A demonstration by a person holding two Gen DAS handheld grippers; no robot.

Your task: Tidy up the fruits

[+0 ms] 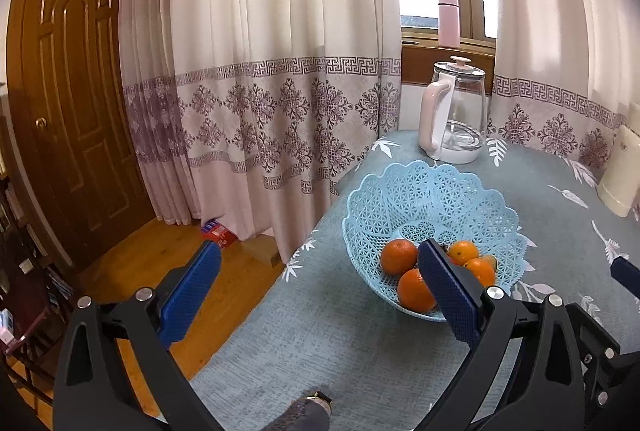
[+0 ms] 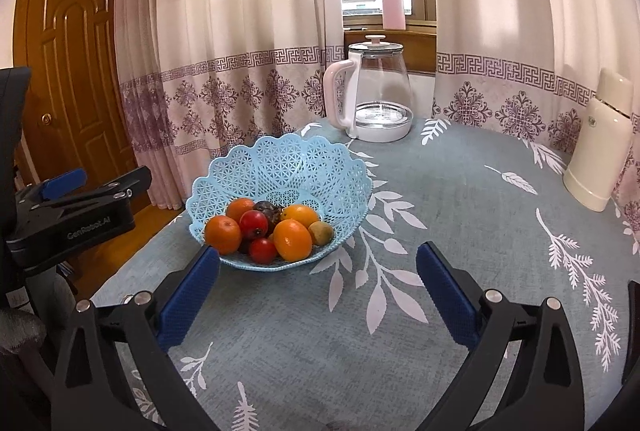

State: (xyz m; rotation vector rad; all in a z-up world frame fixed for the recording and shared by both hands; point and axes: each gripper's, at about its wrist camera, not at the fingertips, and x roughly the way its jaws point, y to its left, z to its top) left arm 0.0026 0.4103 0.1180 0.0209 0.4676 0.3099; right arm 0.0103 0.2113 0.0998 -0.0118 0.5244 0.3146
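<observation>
Blue lattice fruit basket (image 2: pixel 280 167): on the grey-blue leaf-print tablecloth (image 2: pixel 460 215), left side near the table's edge. Contents: oranges (image 2: pixel 293 240), red fruits (image 2: pixel 253 224), one dark fruit (image 2: pixel 265 207), one brownish fruit (image 2: pixel 321 233). Left gripper (image 1: pixel 320 265): spread wide, empty, near the basket. Right gripper (image 2: pixel 318 269): spread wide, empty, over bare cloth. Far side: glass kettle (image 2: pixel 376 91) with pink handle; cream thermos (image 2: pixel 600 147) at far right; pink bottle (image 2: pixel 393 4) on the windowsill.

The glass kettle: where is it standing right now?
The glass kettle stands at the table's far edge by the window, behind the blue basket.
</observation>
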